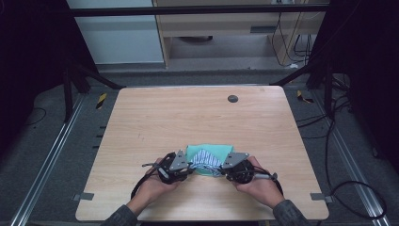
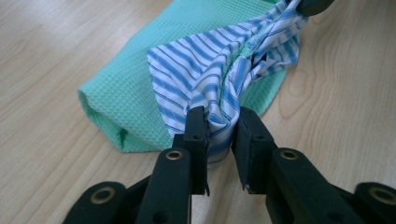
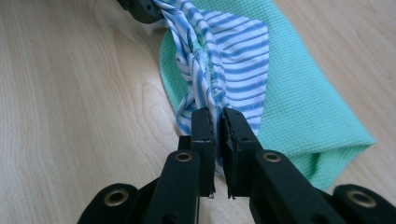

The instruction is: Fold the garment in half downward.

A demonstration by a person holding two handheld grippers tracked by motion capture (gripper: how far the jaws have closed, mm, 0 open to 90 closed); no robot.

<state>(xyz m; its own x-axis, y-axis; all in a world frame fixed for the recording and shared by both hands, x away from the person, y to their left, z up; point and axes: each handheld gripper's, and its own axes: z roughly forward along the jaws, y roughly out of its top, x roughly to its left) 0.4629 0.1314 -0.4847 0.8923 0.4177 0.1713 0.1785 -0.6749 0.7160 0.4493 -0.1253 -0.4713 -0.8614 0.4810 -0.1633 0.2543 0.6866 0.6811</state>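
Near the six o'clock edge of the surface (image 1: 141,122), I have both tools working the same bundle: a blue-and-white striped cloth (image 1: 207,160) lying on top of a folded mint-green waffle cloth (image 1: 209,149). My left tool (image 2: 219,128) sits at about nine o'clock of the bundle and pinches a gathered end of the striped cloth between its pads; my right tool (image 3: 218,128) sits at three o'clock and is pressed nearly together on the opposite gathered end. Held at both ends like this, the striped fabric bunches into a ridge along its middle between the two grips, while its flatter part drapes over the green cloth beneath. I judge the two-ended hold is meant to keep the striped piece under control as one strip, so it can be lifted or spread without dragging the green one, which rests flat on the surface with its fold toward twelve o'clock.
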